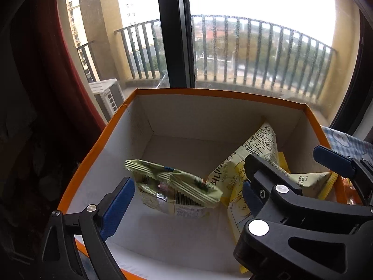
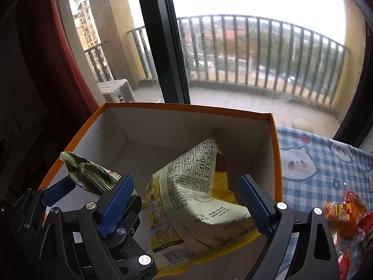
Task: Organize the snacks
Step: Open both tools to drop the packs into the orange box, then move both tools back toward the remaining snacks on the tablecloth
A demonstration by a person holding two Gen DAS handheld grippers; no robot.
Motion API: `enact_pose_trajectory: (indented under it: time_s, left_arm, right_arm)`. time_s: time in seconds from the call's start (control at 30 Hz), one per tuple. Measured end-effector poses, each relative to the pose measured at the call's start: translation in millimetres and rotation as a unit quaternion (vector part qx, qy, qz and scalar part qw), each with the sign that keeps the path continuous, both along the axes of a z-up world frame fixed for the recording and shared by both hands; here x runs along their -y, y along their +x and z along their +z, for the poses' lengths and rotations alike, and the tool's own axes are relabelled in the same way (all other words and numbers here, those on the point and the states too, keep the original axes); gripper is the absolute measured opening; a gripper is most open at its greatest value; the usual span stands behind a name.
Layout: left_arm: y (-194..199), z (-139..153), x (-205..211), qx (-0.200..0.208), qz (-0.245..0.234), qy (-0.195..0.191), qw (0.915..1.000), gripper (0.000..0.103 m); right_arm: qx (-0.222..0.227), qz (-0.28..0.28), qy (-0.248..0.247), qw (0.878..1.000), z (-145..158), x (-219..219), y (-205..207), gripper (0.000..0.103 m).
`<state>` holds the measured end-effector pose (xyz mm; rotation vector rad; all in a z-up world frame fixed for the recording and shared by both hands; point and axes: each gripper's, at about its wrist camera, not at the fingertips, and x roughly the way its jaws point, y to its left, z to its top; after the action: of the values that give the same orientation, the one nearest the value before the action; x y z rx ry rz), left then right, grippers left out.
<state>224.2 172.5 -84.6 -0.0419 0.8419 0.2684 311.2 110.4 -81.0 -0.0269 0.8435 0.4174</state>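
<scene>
An orange-rimmed cardboard box (image 1: 209, 93) with a white inside stands under both grippers. In it lie a green snack bag (image 1: 172, 186) and a tall yellow chip bag (image 1: 256, 149). My left gripper (image 1: 184, 200) reaches into the box with its jaws wide apart. The green bag sits between them, a gap showing at the left pad. In the right wrist view, my right gripper (image 2: 186, 205) is open around the yellow chip bag (image 2: 191, 186), its pads clear of the bag. The green bag (image 2: 88, 175) leans against the box's left wall (image 2: 77, 144).
A blue checked cloth with cartoon faces (image 2: 314, 163) covers the table right of the box. Several red and orange snack packets (image 2: 349, 212) lie on it. Behind the box is a window with a dark frame (image 2: 163, 46). A red curtain (image 2: 70, 58) hangs at the left.
</scene>
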Motion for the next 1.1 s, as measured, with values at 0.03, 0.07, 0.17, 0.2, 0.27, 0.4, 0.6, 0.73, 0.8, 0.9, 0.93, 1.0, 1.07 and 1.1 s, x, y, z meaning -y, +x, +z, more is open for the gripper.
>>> enact_pose_trajectory:
  time_s: [0.03, 0.07, 0.17, 0.2, 0.27, 0.4, 0.6, 0.73, 0.8, 0.9, 0.93, 1.0, 1.07, 1.1]
  left_arm:
    - [-2, 0, -1, 0.001, -0.002, 0.001, 1.0000, 0.095]
    - [-4, 2, -1, 0.000, -0.004, 0.004, 1.0000, 0.095]
    - [-5, 3, -6, 0.004, -0.004, 0.010, 0.9999, 0.095]
    - [-6, 4, -7, 0.006, -0.004, 0.011, 0.9999, 0.095]
    - [-10, 8, -7, 0.009, -0.005, 0.009, 0.9999, 0.095]
    - [-23, 15, -2, 0.019, -0.013, 0.009, 0.9997, 0.097]
    - [-38, 29, 11, 0.043, -0.025, 0.011, 0.9987, 0.102]
    - [-51, 37, 25, 0.059, -0.037, 0.015, 0.9975, 0.102]
    - [-59, 40, 30, 0.063, -0.042, 0.010, 0.9970, 0.102]
    - [-67, 42, 39, 0.067, -0.050, 0.004, 0.9965, 0.102]
    - [-69, 42, 42, 0.069, -0.052, 0.005, 0.9962, 0.102]
    - [-76, 47, 49, 0.076, -0.055, 0.006, 0.9956, 0.102]
    - [-82, 51, 57, 0.081, -0.058, 0.003, 0.9950, 0.102]
    - [-84, 52, 61, 0.082, -0.061, -0.001, 0.9947, 0.102]
  right_arm:
    - [0.006, -0.002, -0.005, 1.000, 2, 0, -2, 0.096]
    - [0.014, -0.002, -0.007, 1.000, 5, 2, -6, 0.097]
    - [0.025, -0.004, -0.004, 1.000, 11, 6, -14, 0.099]
    - [0.027, -0.005, -0.001, 1.000, 13, 7, -17, 0.100]
    - [0.031, -0.005, 0.001, 1.000, 17, 10, -23, 0.101]
    - [0.040, -0.002, 0.000, 0.999, 23, 16, -32, 0.101]
    - [0.057, 0.002, 0.012, 0.998, 35, 29, -56, 0.101]
    - [0.069, 0.000, 0.018, 0.997, 44, 41, -71, 0.101]
    - [0.072, 0.003, 0.017, 0.997, 49, 45, -78, 0.101]
    - [0.073, 0.007, 0.017, 0.997, 53, 54, -89, 0.101]
    - [0.073, 0.006, 0.018, 0.997, 54, 57, -92, 0.101]
    - [0.075, 0.004, 0.020, 0.997, 57, 65, -99, 0.101]
    - [0.083, 0.001, 0.019, 0.996, 62, 74, -107, 0.101]
    - [0.087, 0.000, 0.019, 0.996, 65, 79, -112, 0.101]
